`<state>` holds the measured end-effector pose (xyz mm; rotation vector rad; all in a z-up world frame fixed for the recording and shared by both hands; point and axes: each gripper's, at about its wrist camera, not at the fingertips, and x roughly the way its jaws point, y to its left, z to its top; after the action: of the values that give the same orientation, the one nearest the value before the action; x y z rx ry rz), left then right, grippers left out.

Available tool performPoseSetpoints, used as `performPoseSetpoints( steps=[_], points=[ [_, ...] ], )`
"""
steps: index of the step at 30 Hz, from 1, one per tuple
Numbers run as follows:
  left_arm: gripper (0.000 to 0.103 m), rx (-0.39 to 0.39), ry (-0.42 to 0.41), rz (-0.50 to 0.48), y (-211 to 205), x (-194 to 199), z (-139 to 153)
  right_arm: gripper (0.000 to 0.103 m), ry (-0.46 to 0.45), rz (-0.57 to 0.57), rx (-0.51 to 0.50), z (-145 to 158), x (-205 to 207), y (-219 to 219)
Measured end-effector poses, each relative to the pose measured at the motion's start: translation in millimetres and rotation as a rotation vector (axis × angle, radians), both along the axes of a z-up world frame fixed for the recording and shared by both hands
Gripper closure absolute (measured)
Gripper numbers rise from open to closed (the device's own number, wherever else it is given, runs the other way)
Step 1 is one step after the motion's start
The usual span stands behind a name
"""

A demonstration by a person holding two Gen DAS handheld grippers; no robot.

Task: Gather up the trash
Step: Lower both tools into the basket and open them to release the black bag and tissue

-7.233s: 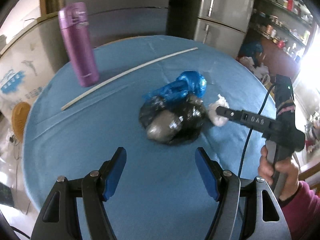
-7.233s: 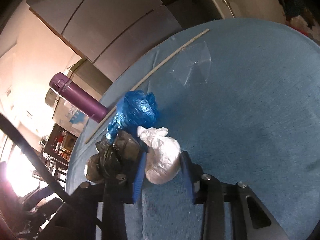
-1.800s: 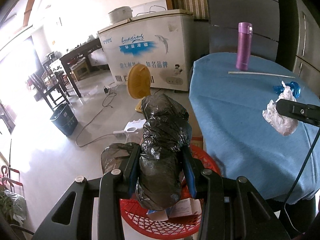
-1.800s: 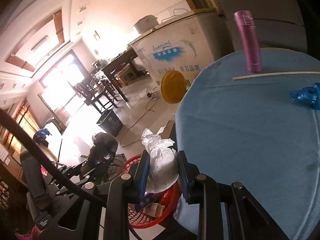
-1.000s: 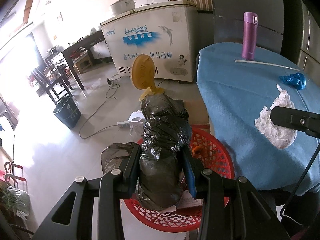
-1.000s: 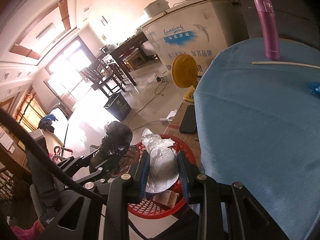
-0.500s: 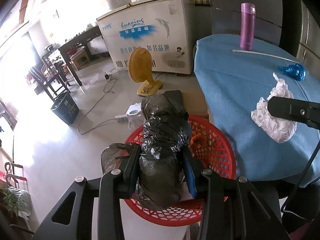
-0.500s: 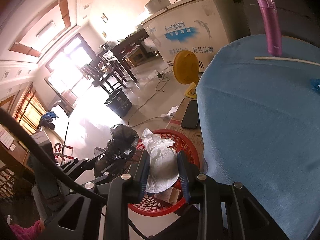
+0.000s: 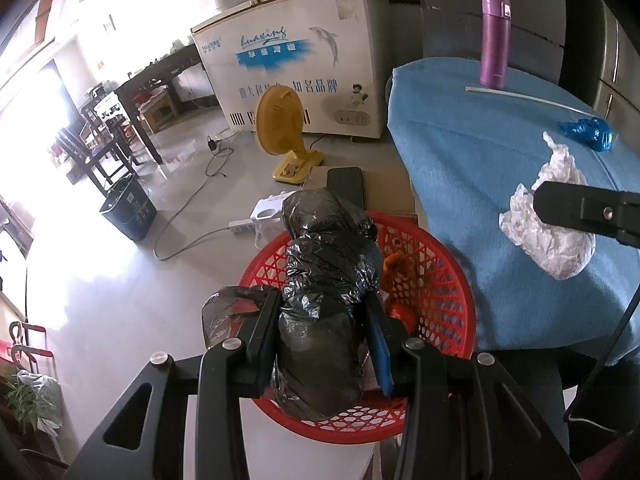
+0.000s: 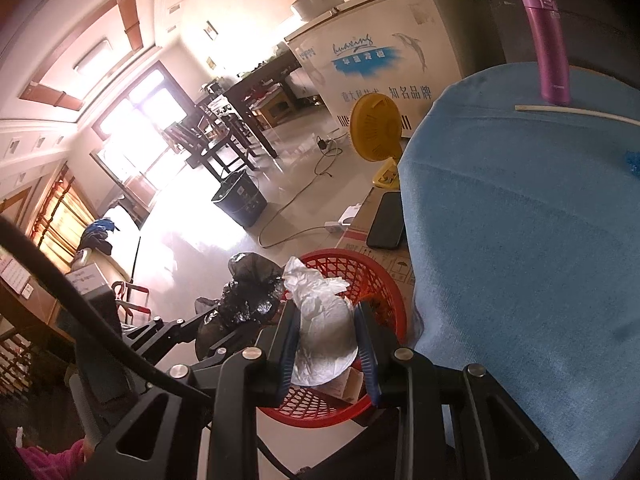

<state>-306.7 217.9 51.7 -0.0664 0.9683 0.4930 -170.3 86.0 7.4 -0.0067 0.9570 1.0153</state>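
My left gripper [image 9: 320, 316] is shut on a crumpled black plastic bag [image 9: 326, 280] and holds it over the red mesh basket [image 9: 448, 280] on the floor. The basket holds orange and paper scraps. In the right wrist view my right gripper [image 10: 326, 332] is shut on a white plastic bag [image 10: 324, 328], above the same red basket [image 10: 384, 280]. From the left wrist view that white bag [image 9: 552, 232] hangs in front of the blue table edge. A blue crumpled bag [image 9: 588, 132] lies on the blue tablecloth [image 9: 472, 152].
A purple flask [image 9: 495, 42] and a thin white stick [image 9: 528, 98] rest on the table. On the floor are a cardboard box with a phone [image 10: 386, 220], a yellow fan [image 9: 280, 124], a power strip with cable, and a dark bin [image 9: 128, 208]. A white chest freezer [image 9: 296, 64] stands behind.
Both grippers have tipped a little toward the red basket, which now sits more fully under the black bag and the white bag. Both grips are unchanged.
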Motion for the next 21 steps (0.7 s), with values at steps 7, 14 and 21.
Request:
performPoseSetpoints(
  steps=[7, 14, 21],
  points=[
    [0.061, -0.013, 0.014, -0.001, 3.4, 2.8, -5.9, 0.073, 0.009, 0.004, -0.009, -6.8, 1.6, 3.8],
    [0.061, -0.021, 0.022, 0.006, 6.9, 7.1, -10.2, 0.073, 0.014, 0.01, -0.013, -10.8, 3.6, 7.0],
    [0.061, -0.021, 0.035, 0.011, 5.8, 9.4, -16.7, 0.072, 0.018, 0.006, -0.019, -15.7, 1.7, 9.5]
  ],
)
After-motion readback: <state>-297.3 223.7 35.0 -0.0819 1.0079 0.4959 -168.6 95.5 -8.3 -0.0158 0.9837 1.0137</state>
